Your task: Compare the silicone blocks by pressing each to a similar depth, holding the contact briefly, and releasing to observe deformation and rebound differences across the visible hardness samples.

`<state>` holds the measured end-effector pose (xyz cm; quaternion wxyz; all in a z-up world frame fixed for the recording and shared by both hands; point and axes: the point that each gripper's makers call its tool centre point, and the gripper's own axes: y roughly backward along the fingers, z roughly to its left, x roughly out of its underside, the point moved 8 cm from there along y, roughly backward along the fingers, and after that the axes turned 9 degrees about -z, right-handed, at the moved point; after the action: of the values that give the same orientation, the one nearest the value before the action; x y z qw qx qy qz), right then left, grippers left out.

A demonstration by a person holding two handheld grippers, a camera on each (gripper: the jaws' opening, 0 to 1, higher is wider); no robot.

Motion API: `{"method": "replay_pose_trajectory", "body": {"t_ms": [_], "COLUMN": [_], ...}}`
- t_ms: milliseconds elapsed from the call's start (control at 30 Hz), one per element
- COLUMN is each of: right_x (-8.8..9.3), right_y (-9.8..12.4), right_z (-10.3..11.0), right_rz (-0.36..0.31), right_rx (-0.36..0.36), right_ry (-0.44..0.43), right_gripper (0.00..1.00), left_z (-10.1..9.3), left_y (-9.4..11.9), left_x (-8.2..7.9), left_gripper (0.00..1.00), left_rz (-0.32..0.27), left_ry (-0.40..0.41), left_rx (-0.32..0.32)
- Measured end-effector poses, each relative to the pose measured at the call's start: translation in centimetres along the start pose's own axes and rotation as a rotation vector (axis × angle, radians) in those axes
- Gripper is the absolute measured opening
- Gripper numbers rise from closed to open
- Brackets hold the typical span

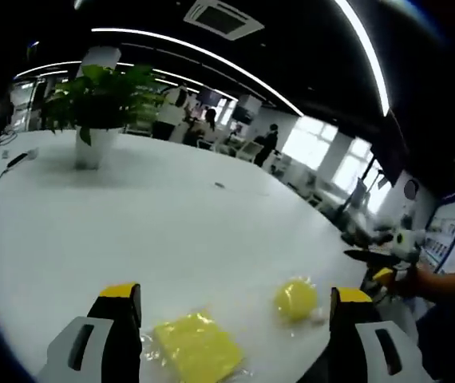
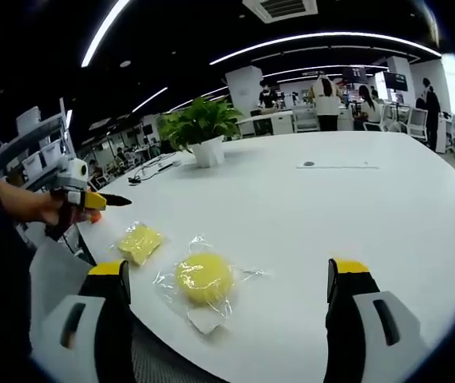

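Note:
Two yellow silicone samples in clear wrap lie near the edge of a white table (image 1: 172,215). In the left gripper view, a flat square block (image 1: 196,349) sits low between my left gripper's (image 1: 235,294) open jaws, and a round block (image 1: 295,299) lies just to its right. My right gripper (image 1: 381,263) hovers off the table's right edge, held by a hand. In the right gripper view, the round block (image 2: 203,277) lies between my right gripper's (image 2: 227,267) open jaws, and the square block (image 2: 140,240) is farther left. My left gripper (image 2: 92,199) shows at the left, in a hand. Neither gripper touches a block.
A potted plant (image 1: 96,108) in a white pot stands far back on the table (image 2: 355,207), seen as the plant (image 2: 203,128) in the other view. Cables (image 1: 8,155) lie at the far left edge. People and chairs (image 1: 211,132) are beyond the table. The curved table edge runs just under the blocks.

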<state>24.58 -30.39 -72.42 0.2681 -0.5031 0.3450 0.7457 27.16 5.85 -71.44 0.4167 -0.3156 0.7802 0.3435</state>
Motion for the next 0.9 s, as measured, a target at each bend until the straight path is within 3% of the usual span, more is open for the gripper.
{"method": "replay_pose_trajectory", "body": {"t_ms": [533,600,667,833,900], "right_x": [0.0,0.1,0.0,0.1,0.2], "right_y": [0.7,0.8,0.9,1.1,1.1], "right_z": [0.3,0.2,0.2,0.2,0.2], "right_rz": [-0.016,-0.015,-0.015,-0.017,-0.019], "right_rx": [0.013,0.018,0.019,0.026,0.028], "right_ry": [-0.003,-0.005,-0.007,-0.01,-0.012], "right_gripper": [0.96,0.96,0.96,0.96,0.96], "left_z": [-1.8,-1.9,-2.3,-2.9,-3.2], "left_y": [-5.0,-5.5,-6.0,-7.9,-8.7], "left_x": [1.3,1.5,1.3,1.7,2.1], "left_gripper": [0.93,0.9,0.9,0.89,0.89], "left_rz": [0.082,0.088,0.066,0.128,0.15], "left_ry": [0.111,0.181,0.225,0.205,0.243], "left_rx": [0.047,0.021,0.04,0.045,0.041]}}
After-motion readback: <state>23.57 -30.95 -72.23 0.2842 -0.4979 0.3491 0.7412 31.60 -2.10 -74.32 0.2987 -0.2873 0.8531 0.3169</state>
